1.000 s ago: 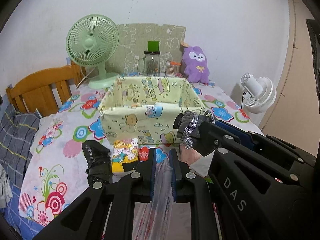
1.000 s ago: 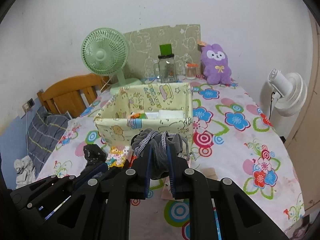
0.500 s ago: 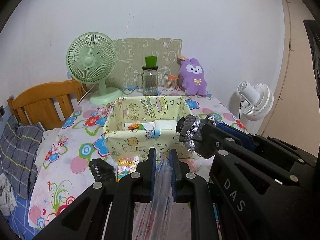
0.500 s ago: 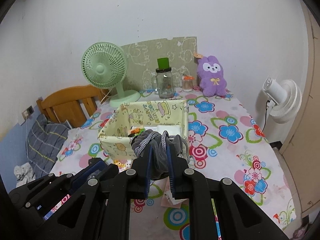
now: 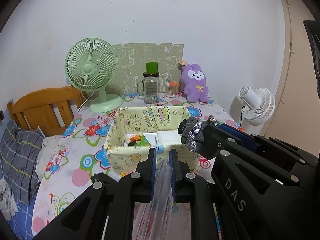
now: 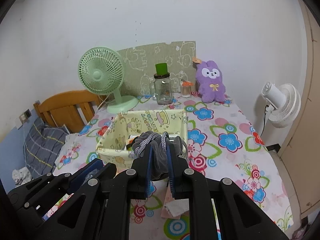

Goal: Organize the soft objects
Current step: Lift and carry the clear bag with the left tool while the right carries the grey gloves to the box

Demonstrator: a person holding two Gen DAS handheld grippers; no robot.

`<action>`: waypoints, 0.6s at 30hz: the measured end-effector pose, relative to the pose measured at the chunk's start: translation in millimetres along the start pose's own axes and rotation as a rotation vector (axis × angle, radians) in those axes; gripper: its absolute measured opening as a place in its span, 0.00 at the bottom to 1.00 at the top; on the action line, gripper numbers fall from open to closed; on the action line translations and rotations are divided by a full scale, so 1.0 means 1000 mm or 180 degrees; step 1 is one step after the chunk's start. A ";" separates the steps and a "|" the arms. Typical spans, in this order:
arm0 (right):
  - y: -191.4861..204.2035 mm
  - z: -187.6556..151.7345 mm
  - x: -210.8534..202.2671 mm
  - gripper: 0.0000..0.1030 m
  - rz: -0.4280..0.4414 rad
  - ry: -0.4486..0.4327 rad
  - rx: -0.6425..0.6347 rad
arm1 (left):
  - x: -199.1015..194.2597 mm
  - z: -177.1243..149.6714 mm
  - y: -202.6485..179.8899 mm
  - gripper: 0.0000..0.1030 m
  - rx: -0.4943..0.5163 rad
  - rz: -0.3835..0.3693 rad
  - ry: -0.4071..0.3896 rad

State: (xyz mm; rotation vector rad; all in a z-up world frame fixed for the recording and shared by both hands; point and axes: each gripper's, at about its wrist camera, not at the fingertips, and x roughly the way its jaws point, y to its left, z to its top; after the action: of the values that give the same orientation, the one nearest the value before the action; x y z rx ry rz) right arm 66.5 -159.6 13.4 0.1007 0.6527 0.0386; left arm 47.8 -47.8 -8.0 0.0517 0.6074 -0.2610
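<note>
Left wrist view shows the left gripper (image 5: 162,161) clamped on a clear plastic bag (image 5: 158,196), which hangs down between the blue pads, in front of the near wall of the yellow fabric box (image 5: 140,156). The bag is pinched at its top edge, probably so that it hangs flat and does not fold.

In the right wrist view, the right gripper (image 6: 158,154) is closed on a grey pouch (image 6: 158,156) with a braided cord (image 6: 143,145). The pouch bulges above the pads and the cord loops hang free at both sides. It is held in the air over the near right part of the box (image 6: 112,152), so I judge it is meant to go inside, beside the white packs (image 5: 167,136) already there.

A purple plush (image 6: 212,84) sits at the far edge of the table (image 6: 230,160), well apart from both grippers. The loose cord could catch on the box rim at release.
</note>
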 end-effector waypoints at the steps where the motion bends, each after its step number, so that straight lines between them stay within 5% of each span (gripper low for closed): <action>1: 0.000 0.002 0.001 0.17 0.0001 -0.0004 -0.0001 | 0.002 0.003 0.001 0.10 0.0003 0.0003 -0.0007; 18: -0.004 0.035 0.040 0.17 -0.0047 -0.0049 0.0016 | 0.037 0.034 0.012 0.10 0.0038 0.0063 -0.0073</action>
State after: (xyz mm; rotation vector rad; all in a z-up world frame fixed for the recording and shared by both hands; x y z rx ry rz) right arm 119.8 -163.6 16.3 0.1009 0.6382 0.0220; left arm 99.1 -49.1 -1.2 0.0660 0.5824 -0.2458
